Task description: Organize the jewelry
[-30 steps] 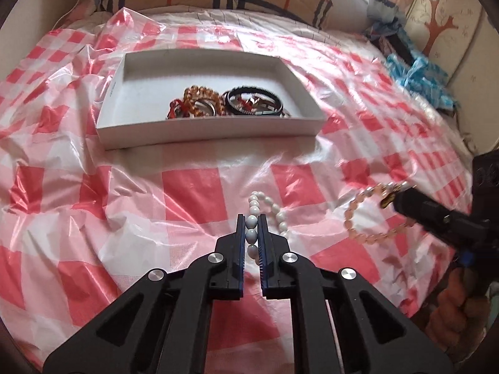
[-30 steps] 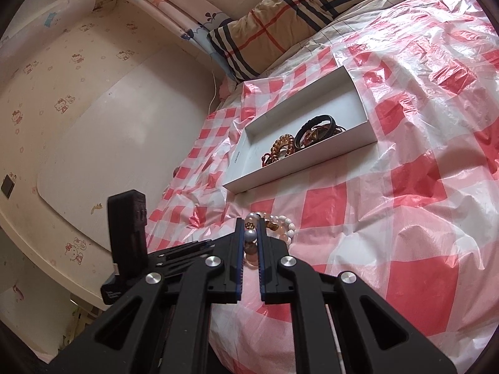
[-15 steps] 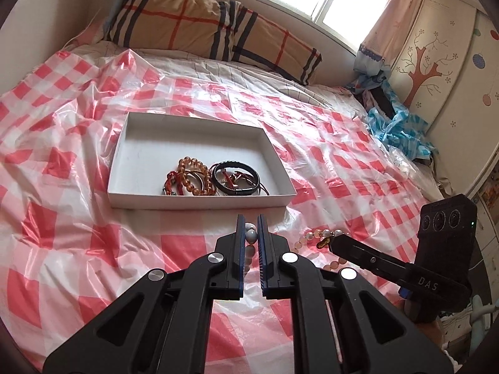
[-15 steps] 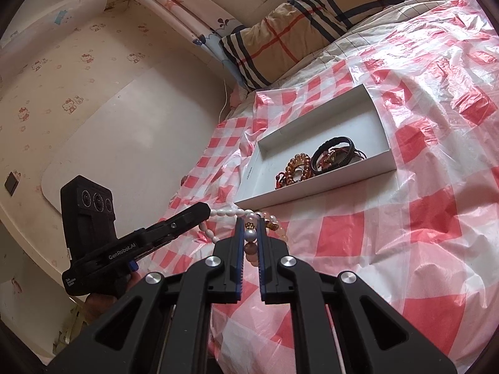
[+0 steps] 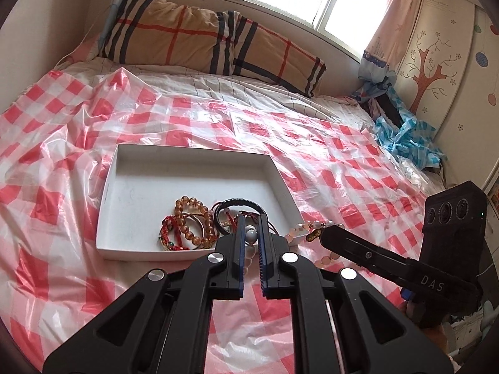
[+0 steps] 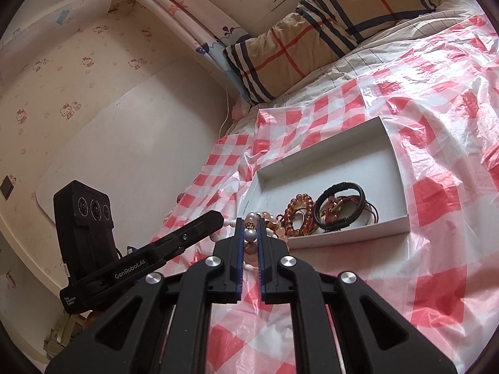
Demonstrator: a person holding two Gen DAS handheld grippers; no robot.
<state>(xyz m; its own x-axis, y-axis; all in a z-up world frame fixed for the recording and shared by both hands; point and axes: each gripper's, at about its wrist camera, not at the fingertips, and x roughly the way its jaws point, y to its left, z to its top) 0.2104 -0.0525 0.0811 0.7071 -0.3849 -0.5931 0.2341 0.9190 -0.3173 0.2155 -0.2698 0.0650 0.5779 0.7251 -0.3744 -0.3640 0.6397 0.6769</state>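
Lifted off the bed since a second ago, both hand-held grippers, left (image 5: 251,237) and right (image 6: 250,237), pinch bead bracelets (image 5: 251,236) (image 6: 250,235) just short of the white box (image 5: 199,155) ahead, where dangling loops could snag its near wall.

Both hand-held grippers, left (image 5: 250,233) and right (image 6: 250,232), now lift the white pearl bracelet (image 5: 251,235) and the pink bead bracelet (image 5: 301,229) off the bed to the white cardboard tray (image 5: 124,227).
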